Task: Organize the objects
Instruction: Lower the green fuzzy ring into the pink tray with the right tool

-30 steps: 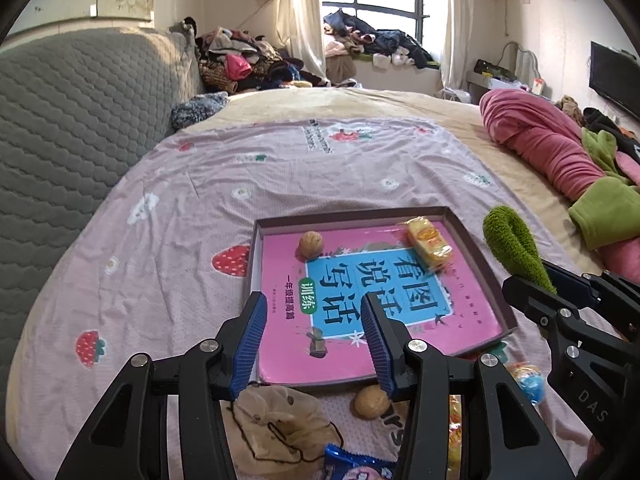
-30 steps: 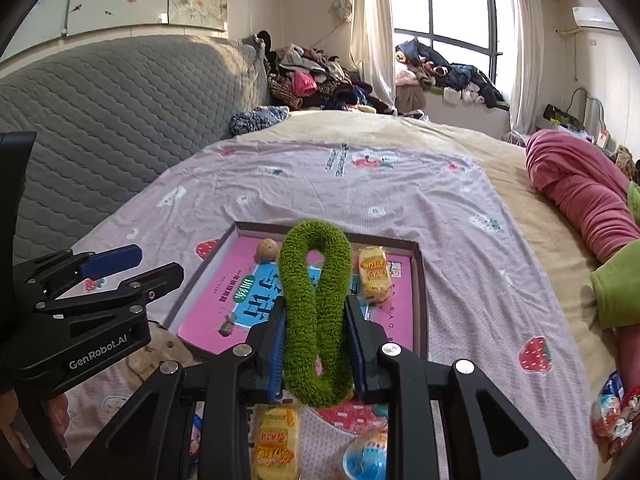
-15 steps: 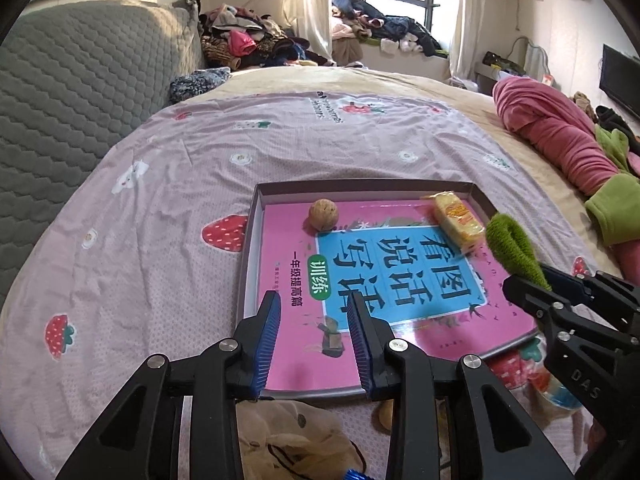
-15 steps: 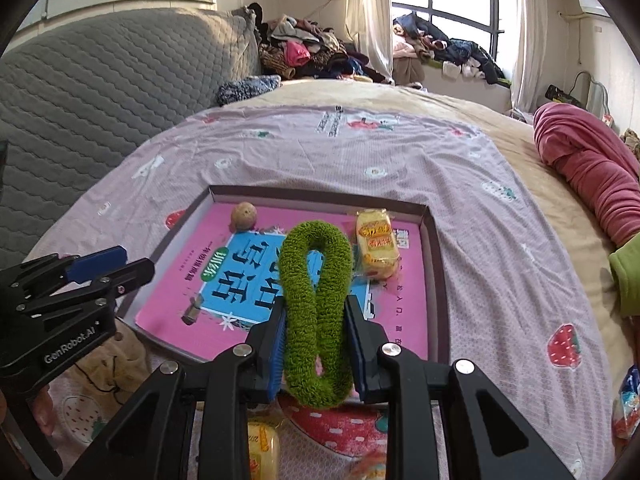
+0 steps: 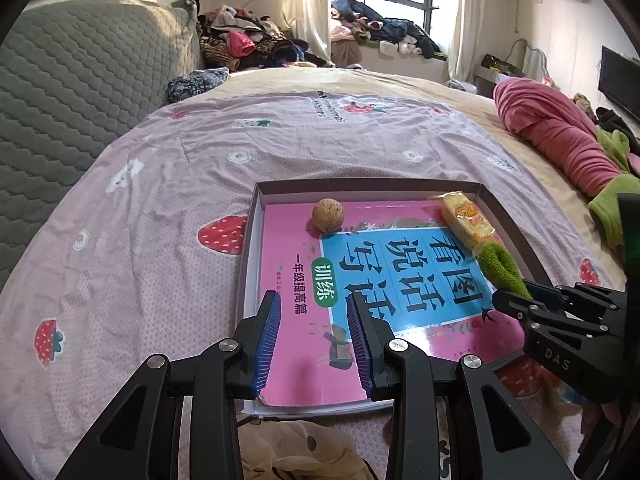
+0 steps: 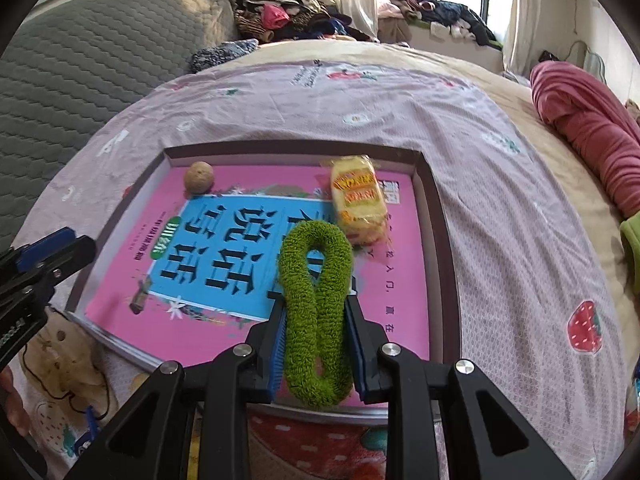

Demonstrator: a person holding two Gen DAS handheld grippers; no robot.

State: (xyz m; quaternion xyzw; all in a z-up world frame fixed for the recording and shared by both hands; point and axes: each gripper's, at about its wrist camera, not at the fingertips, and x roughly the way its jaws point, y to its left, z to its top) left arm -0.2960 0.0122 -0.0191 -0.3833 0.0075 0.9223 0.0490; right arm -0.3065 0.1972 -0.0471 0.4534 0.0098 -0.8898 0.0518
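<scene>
Bedroom: pink strawberry-print quilt over the bed, shallow box tray resting on it, pink workbook lining the bottom.
Tray contents: walnut at far left, yellow snack pack at far right.
Right gripper: clamped on the green fuzzy loop; a second ago higher, now low over the workbook, loop tip just beside the snack.
Left gripper: narrowed since a second ago, nothing between its pads, poised above the tray's near edge.
Meaning: loop likely ready for release inside the tray.
</scene>
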